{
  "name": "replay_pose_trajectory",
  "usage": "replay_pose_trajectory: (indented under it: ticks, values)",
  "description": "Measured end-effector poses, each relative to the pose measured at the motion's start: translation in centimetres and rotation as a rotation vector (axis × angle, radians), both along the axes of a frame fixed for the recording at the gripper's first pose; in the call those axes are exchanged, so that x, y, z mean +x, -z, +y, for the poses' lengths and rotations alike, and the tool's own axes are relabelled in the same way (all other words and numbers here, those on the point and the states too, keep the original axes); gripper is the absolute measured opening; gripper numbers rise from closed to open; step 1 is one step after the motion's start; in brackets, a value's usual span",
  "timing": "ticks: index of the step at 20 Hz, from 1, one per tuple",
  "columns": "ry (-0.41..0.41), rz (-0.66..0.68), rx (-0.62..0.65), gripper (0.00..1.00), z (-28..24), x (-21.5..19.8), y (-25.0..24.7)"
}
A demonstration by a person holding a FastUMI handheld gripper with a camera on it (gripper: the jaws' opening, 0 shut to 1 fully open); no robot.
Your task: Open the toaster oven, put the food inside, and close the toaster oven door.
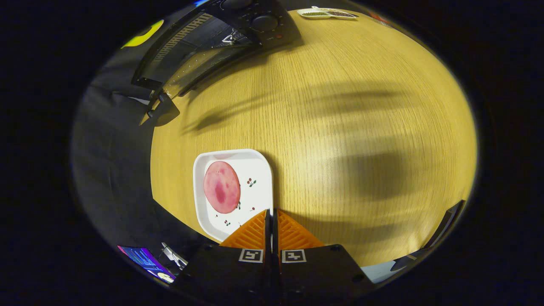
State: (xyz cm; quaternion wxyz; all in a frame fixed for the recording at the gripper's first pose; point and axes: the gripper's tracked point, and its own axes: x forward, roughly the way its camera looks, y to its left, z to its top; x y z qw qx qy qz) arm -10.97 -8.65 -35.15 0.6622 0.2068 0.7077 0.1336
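Wooden table [340,127]: broad, pale grain, crossed by soft shadows. Landmark for all below is the white plate.

Toaster oven [221,38]: dark, well beyond the plate, at the table's far corner. Glass door appears shut; knobs on the panel at its side. Whether the door is latched, cannot tell.

White plate [255,170]: square, rounded corners, small cherry prints, sitting near the table's edge, just ahead of the fingers.

Small divided dish [327,13]: far across the table from the plate, past the oven.

Food [222,187]: a round pink slice lying flat on the plate, toward the side away from the fingers.

Gripper [272,223]: fingers pressed together, holding nothing, tips over the plate's near corner.

Judgement: the opening step looks not yet done. Next move calls for travelling to the oven door and pulling it down before any reach for the slice.
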Motion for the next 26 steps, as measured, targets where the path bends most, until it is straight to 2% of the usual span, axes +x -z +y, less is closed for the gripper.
replay_pose_trajectory:
  ticks: [4, 10, 16, 20, 26]
  values:
    - [0.079, -0.01, 0.09, 0.02, 1.8, 0.0, -1.2]
    - [0.135, -0.054, 0.172, 0.02, 4.2, 1.0, -4.4]
    - [0.229, -0.164, 0.231, 0.02, 7.7, 3.6, -9.2]
    - [0.388, -0.239, 0.229, 0.02, 10.1, 6.4, -11.8]
    - [0.631, -0.263, 0.193, 0.01, 12.7, 8.9, -11.8]
